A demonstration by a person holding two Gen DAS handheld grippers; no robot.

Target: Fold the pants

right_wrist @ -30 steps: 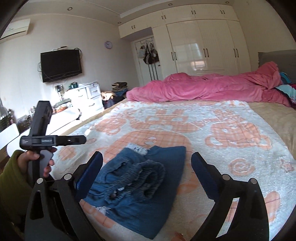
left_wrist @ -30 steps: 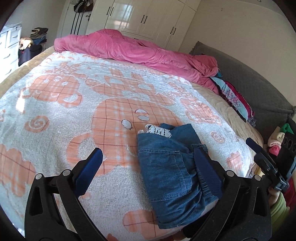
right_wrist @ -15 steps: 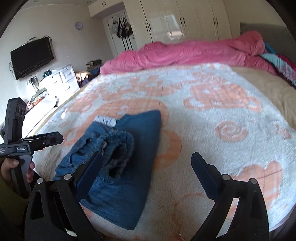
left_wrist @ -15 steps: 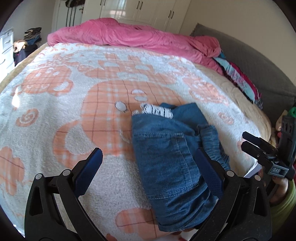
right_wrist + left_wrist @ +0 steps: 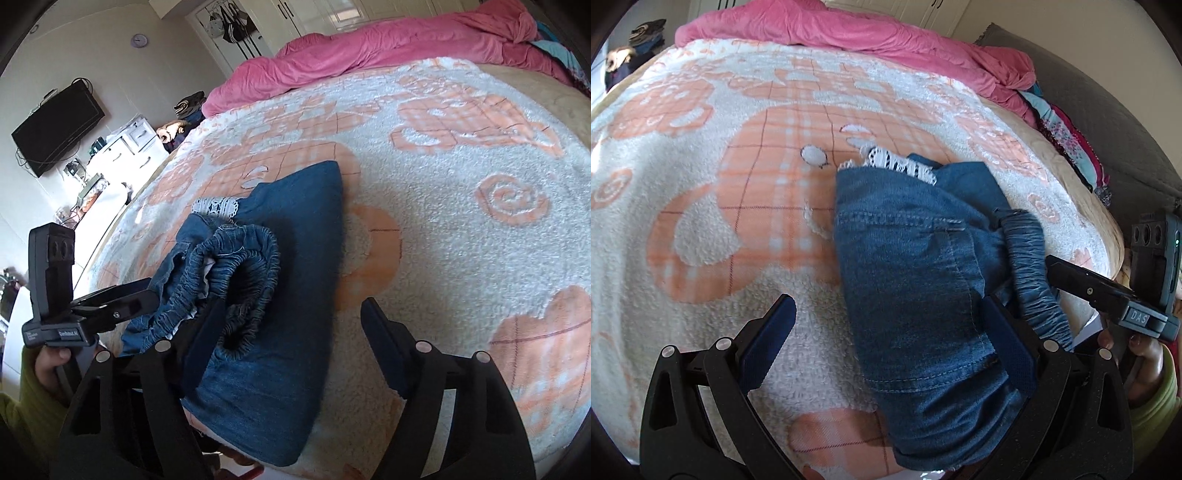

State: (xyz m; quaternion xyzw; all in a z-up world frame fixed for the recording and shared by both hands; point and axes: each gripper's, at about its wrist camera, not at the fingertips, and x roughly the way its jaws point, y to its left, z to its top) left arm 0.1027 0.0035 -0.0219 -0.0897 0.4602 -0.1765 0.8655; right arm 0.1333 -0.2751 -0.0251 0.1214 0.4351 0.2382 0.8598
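Note:
Blue denim pants [image 5: 916,288] lie folded on the peach-and-white blanket [image 5: 738,184], near the bed's front edge. A white lace trim [image 5: 897,164] peeks out at the far end, and the elastic waistband [image 5: 251,258] stands open on top. My left gripper [image 5: 890,343] is open just above the near part of the pants, its right finger [image 5: 1008,347] over the denim. The jaws of my right gripper [image 5: 295,343] are closing. The pants [image 5: 295,240] lie between them, its left finger [image 5: 207,339] is by the waistband, and neither pad presses on cloth.
A pink duvet [image 5: 886,33] is bunched along the far side of the bed. A grey headboard [image 5: 1108,110] with colourful clothes stands on the right. Beyond the bed are a wall TV [image 5: 59,129] and a white dresser [image 5: 129,144]. A hand [image 5: 1145,350] in a green sleeve holds the other gripper.
Both grippers have come down and tilted toward the pants, which now fill more of each view. The right gripper's fingers have drawn closer together. The pants have not moved.

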